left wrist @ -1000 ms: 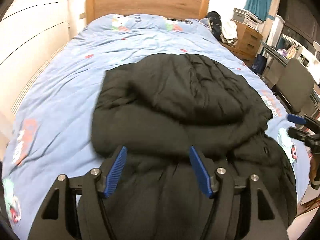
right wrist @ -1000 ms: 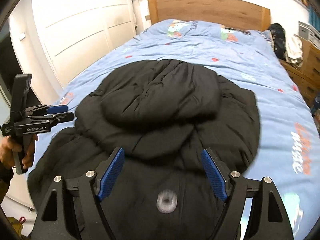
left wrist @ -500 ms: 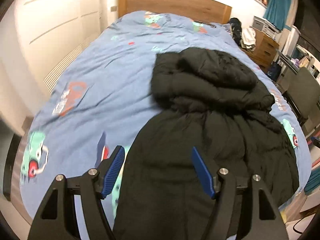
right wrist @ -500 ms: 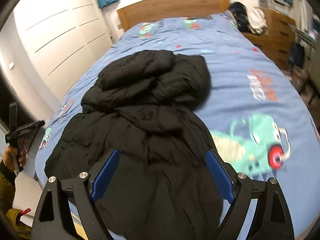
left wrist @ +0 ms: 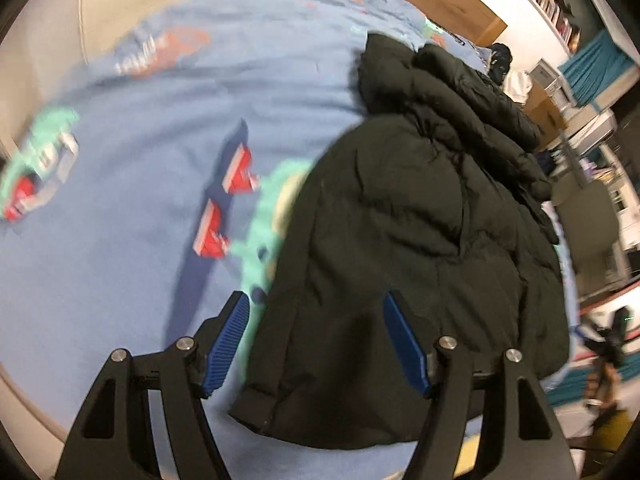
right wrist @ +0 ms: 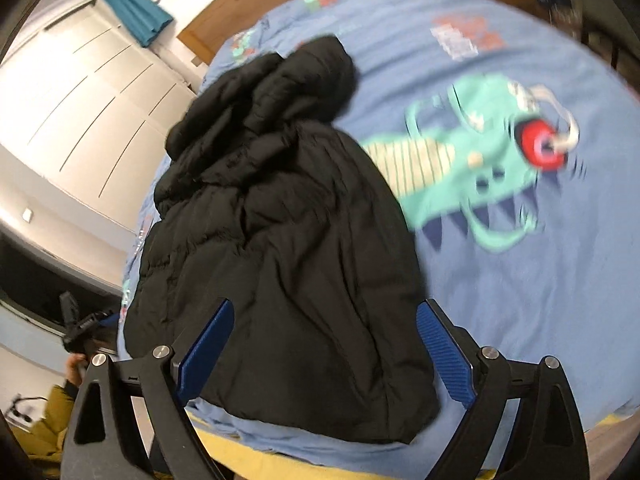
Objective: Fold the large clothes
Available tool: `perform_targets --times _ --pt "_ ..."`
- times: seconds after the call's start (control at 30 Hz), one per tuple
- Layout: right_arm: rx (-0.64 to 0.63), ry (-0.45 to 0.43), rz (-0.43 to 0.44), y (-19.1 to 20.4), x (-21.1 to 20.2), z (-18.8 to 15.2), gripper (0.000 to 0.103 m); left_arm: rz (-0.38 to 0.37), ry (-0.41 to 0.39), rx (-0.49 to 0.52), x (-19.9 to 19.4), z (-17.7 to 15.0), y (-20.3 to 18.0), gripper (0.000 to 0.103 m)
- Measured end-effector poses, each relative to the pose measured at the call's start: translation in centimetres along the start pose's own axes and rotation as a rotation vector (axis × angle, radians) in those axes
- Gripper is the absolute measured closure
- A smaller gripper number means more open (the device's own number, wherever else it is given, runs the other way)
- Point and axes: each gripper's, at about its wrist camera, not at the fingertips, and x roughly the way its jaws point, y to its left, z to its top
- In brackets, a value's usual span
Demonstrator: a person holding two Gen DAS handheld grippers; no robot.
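A black puffer jacket [left wrist: 400, 220] lies on the blue cartoon-print bedsheet [left wrist: 140, 240], hood toward the headboard and hem toward me. My left gripper [left wrist: 316, 304] hovers open over the hem's left corner, its left finger above bare sheet and nothing pinched. In the right wrist view the jacket [right wrist: 280, 240] fills the middle. My right gripper [right wrist: 325, 308] hangs over the hem's right part; its jaws are opening, with nothing gripped between them. The left gripper [right wrist: 80, 328] also shows at that view's left edge, held by a hand.
The wooden headboard [left wrist: 460, 12] is at the far end. White wardrobe doors [right wrist: 80, 100] run along one side of the bed. A dresser and chair [left wrist: 584, 208] stand on the other. The bed's front edge with a yellow strip [right wrist: 280, 464] lies just below the hem.
Both grippers swung outward and down from over the jacket's middle to its near hem corners, rolling as they went. The right jaws widened. The jacket stayed put.
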Motion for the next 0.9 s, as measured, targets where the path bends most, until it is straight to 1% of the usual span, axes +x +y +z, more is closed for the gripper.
perform_targets --times 0.1,0.17,0.23,0.33,0.43,0.57,0.7,0.77,0.83,0.87,0.9 --pt "0.058 0.039 0.058 -1.9 1.6 -0.9 0.011 -0.055 0.051 -0.021 1.8 -0.6 1.1 0.035" --pt "0.089 0.063 0.077 -2.8 2.5 -1.3 0.011 -0.086 0.075 -0.036 3.0 -1.0 1.8 0.035" --pt "0.119 0.091 0.097 -3.8 3.5 -1.7 0.01 -0.147 0.094 -0.07 4.0 -1.2 2.7 0.035" --pt "0.17 0.149 0.163 -4.8 5.2 -2.5 0.009 -0.242 0.131 -0.124 5.2 -1.9 3.6 0.035" --pt "0.162 0.198 0.203 -4.5 7.0 -3.3 0.008 -0.325 0.153 -0.132 5.8 -3.0 3.3 0.035" --pt "0.169 0.204 0.258 -3.7 8.2 -3.3 0.006 -0.393 0.152 -0.108 6.0 -4.0 1.7 0.035" --pt "0.158 0.21 0.282 -2.8 8.6 -3.2 0.007 -0.402 0.143 -0.094 5.9 -4.0 0.5 0.035" --pt "0.161 0.211 0.305 -2.7 8.5 -3.0 0.014 -0.412 0.137 -0.106 5.8 -4.3 0.3 0.035" --pt "0.171 0.216 0.324 -2.7 8.6 -3.3 0.028 -0.421 0.138 -0.114 5.7 -4.8 0.3 0.035" --pt "0.177 0.219 0.331 -2.8 8.7 -3.5 0.03 -0.423 0.141 -0.114 5.8 -5.0 0.1 0.035" --pt "0.179 0.22 0.336 -2.8 8.8 -3.7 0.035 -0.422 0.14 -0.115 5.8 -5.1 -0.1 0.036"
